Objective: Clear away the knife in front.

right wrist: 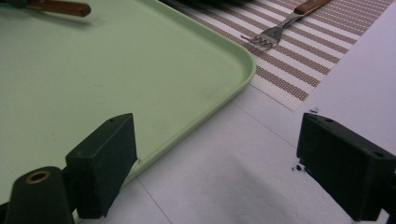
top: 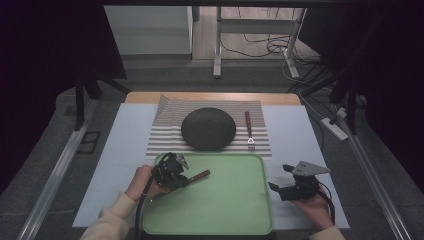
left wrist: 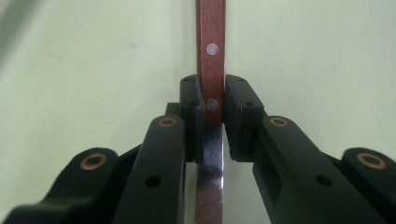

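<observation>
- The left gripper, held in the person's left hand, sits over the left part of the green tray, near its far rim.
- Its 2 jaws are clamped on a knife: the left gripper view shows them pressing the spot where the wooden handle with 2 rivets meets the steel blade, the handle running away from the camera over the tray.
- In the high view the knife's brown handle sticks out to the right of that gripper, above the tray floor; whether it touches the tray I cannot tell.
- Beyond the tray lies a striped placemat with a dark round plate on it.
- A fork with a wooden handle lies on the mat just right of the plate.
- The right gripper hovers over the white table cover just off the tray's right edge, jaws spread wide and holding nothing.
</observation>
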A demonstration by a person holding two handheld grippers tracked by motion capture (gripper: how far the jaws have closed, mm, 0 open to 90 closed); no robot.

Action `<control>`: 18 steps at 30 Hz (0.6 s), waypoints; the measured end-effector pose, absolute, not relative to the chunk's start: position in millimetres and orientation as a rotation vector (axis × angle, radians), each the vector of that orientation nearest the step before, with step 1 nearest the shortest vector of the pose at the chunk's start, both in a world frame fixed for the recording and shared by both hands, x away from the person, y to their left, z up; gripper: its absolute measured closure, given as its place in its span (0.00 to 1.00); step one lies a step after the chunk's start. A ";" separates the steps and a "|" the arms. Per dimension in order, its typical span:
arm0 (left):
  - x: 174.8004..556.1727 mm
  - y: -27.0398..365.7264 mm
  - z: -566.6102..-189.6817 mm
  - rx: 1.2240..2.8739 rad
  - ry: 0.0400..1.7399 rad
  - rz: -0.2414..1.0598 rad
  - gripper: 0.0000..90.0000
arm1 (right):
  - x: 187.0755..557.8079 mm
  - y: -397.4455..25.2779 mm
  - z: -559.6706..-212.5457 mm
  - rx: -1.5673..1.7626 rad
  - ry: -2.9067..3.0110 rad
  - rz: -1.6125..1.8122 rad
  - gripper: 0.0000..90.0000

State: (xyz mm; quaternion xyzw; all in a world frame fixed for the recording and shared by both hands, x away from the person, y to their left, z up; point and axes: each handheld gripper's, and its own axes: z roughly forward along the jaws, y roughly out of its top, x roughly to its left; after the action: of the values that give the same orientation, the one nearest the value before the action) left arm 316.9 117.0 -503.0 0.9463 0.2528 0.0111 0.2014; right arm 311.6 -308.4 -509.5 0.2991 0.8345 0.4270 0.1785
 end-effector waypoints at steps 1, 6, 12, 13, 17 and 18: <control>315.8 116.8 -504.3 2.642 0.709 0.034 0.86 | 311.5 -308.3 -509.7 0.846 2.360 1.210 0.13; 314.2 118.7 -499.2 2.598 0.717 0.099 0.65 | 310.7 -308.5 -509.3 0.848 2.359 1.202 0.13; 315.8 108.6 -491.0 2.532 0.662 0.126 0.81 | 309.5 -308.9 -509.1 0.850 2.355 1.196 0.13; 317.2 104.2 -491.0 2.528 0.639 0.117 0.88 | 309.2 -309.0 -508.9 0.849 2.353 1.196 0.13; 324.3 84.5 -492.4 2.525 0.566 0.058 0.98 | 307.9 -309.8 -508.4 0.853 2.351 1.191 0.13; 326.4 80.5 -493.3 2.527 0.553 0.044 0.98 | 307.5 -309.9 -508.4 0.854 2.352 1.187 0.13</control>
State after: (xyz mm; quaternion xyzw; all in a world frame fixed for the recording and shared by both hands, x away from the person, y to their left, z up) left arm 326.4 80.5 -493.3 0.9395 0.2055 0.0163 0.2736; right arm 307.5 -309.9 -508.4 0.3032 0.8345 0.4212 0.1850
